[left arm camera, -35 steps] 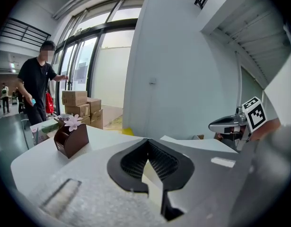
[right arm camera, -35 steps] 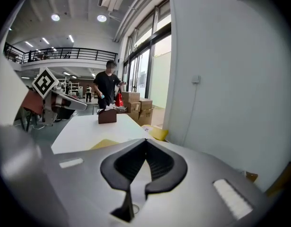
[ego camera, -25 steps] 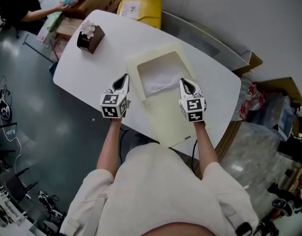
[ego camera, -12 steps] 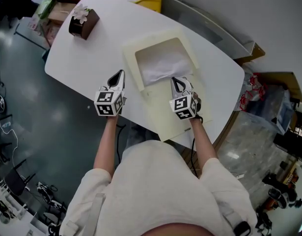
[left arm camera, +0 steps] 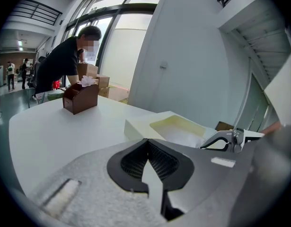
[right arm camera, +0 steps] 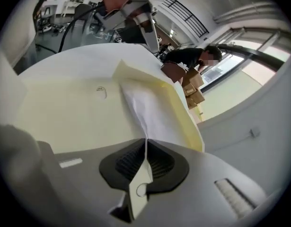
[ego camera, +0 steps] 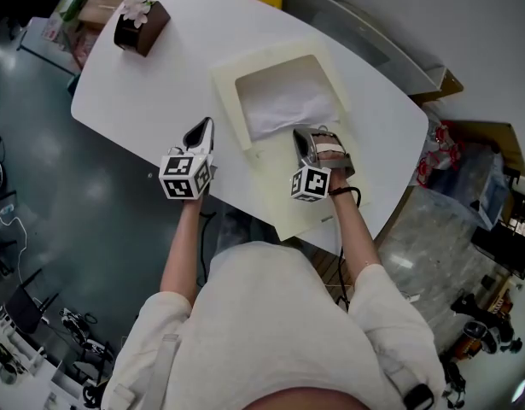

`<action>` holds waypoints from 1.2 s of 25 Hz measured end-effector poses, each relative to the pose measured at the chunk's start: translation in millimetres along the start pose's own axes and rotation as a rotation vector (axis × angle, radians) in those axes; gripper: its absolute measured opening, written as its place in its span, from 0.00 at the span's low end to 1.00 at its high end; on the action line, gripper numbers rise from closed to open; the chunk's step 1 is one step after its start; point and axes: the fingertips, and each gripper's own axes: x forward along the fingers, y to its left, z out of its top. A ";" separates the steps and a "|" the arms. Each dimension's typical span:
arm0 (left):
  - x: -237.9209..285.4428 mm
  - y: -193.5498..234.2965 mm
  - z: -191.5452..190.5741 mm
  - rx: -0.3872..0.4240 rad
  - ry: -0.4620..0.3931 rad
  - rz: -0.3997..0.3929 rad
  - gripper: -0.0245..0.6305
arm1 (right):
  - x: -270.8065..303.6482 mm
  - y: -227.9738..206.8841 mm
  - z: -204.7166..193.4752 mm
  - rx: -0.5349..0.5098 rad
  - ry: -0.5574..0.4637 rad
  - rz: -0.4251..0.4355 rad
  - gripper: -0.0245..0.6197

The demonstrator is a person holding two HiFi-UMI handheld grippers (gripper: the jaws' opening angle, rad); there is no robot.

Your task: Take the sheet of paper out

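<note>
A cream envelope [ego camera: 283,199] with a cut-out window lies on the white table [ego camera: 160,92]. A white sheet of paper [ego camera: 283,109] shows in the window, its near edge creased upward [right arm camera: 145,103]. My right gripper [ego camera: 299,133], rolled onto its side, points down at the sheet's near right corner. Its jaws have just parted a crack but stand practically shut [right arm camera: 146,141]. The paper's raised edge meets their tips, and I see no pinch on it. My left gripper [ego camera: 202,126] hovers over bare table left of the envelope, shut and empty [left arm camera: 147,141].
A brown tissue box [ego camera: 141,28] stands at the table's far left end. A person [left arm camera: 65,60] bends over cardboard boxes beyond it. The table's near edge runs just under my hands. A glass wall and clutter lie to the right.
Both grippers have come down toward the table. The right one has rolled onto its side and moved in to the paper's near corner; the left has sunk a little over bare table.
</note>
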 end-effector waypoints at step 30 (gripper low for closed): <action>-23.6 15.2 2.6 -0.002 -0.024 0.030 0.04 | 37.6 -7.1 2.8 -0.054 0.043 0.019 0.04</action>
